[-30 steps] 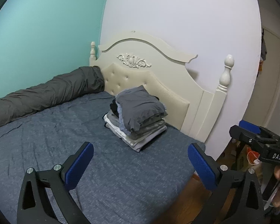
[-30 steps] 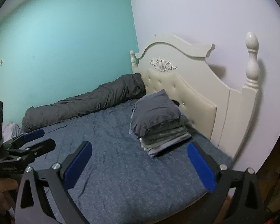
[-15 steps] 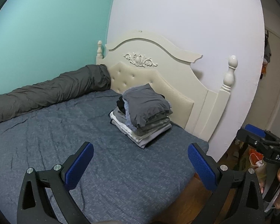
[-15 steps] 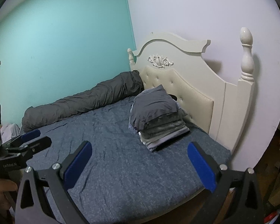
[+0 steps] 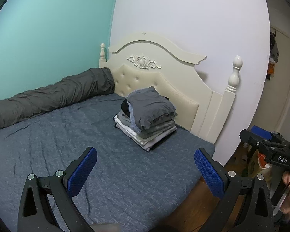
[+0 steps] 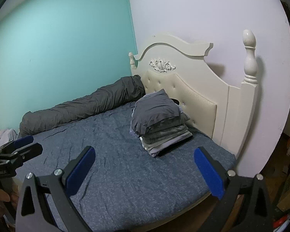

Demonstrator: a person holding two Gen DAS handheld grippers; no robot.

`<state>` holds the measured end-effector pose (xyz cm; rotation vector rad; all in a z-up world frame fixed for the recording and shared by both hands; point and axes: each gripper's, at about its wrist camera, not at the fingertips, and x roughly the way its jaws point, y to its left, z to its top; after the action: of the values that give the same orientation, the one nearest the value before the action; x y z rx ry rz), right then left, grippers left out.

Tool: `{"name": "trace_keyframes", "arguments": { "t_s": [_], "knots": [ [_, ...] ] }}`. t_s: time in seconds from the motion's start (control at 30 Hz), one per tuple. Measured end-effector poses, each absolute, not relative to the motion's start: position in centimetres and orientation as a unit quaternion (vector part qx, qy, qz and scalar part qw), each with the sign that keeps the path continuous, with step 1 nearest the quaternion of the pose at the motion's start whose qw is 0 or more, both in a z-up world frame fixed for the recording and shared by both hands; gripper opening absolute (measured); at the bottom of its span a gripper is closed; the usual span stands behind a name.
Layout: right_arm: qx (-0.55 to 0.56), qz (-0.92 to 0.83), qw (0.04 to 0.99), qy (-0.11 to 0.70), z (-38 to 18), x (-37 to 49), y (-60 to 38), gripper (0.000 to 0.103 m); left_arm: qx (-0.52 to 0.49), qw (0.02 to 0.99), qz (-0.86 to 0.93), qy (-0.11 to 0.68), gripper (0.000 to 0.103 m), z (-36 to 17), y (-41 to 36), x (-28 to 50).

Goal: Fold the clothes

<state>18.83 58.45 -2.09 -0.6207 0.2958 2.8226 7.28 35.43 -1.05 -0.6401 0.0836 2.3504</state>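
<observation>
Ahead of both grippers, w/ a stretch of bare blue bed between, sits the stack of folded clothes, close to the cream headboard. Left gripper: fingers wide apart, nothing in them. Right gripper: same, spread & empty. Rolled grey duvet lies far left of the stack, along the teal wall.

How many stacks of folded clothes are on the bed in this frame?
1. The stack of folded clothes sits on the bed near the headboard. Nothing else folded shows, though the bed's near edge lies out of view.
</observation>
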Motion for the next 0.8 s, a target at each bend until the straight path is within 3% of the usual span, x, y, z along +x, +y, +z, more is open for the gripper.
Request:
{"name": "trace_keyframes", "arguments": {
  "t_s": [0.8],
  "knots": [
    [-0.208, 0.967, 0.121, 0.086, -1.97, 19.31, 57.49, 0.102, -0.245, 0.332, 0.910, 0.038, 0.103, -1.45, 34.69, 7.33]
  ]
}}
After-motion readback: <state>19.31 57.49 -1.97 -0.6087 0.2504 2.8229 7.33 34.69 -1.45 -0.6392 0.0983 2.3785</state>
